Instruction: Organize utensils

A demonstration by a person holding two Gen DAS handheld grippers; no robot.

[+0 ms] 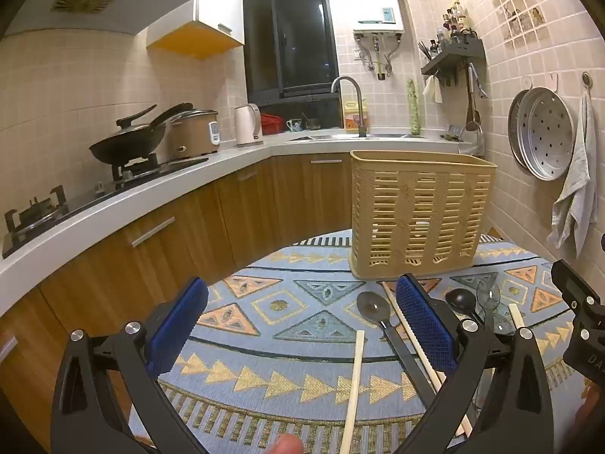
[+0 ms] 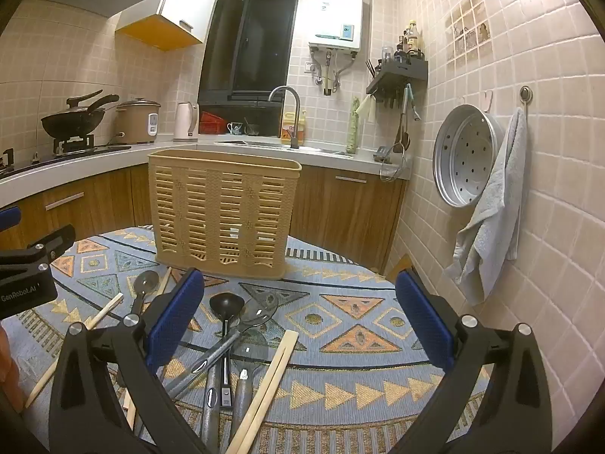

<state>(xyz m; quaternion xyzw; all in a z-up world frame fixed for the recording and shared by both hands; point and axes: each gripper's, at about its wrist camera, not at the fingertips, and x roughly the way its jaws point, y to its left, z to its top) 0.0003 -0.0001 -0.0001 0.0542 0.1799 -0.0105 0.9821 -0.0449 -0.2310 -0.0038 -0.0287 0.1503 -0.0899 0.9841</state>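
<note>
Utensils [image 2: 227,344], spoons and chopsticks, all lay loose on the cloth [image 2: 359,302] near the basket [image 2: 223,212], none sorted, while both grippers, left [image 1: 302,325] and right [image 2: 298,321], gaped wide, holding nothing.

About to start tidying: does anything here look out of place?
Yes: spoons and chopsticks lie scattered and crossed on the patterned cloth, in front of the slatted basket instead of inside it.

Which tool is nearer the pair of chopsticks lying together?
Right. The pair of chopsticks lies between the open right tool fingers. The left tool hovers further left, over a single chopstick.
</note>
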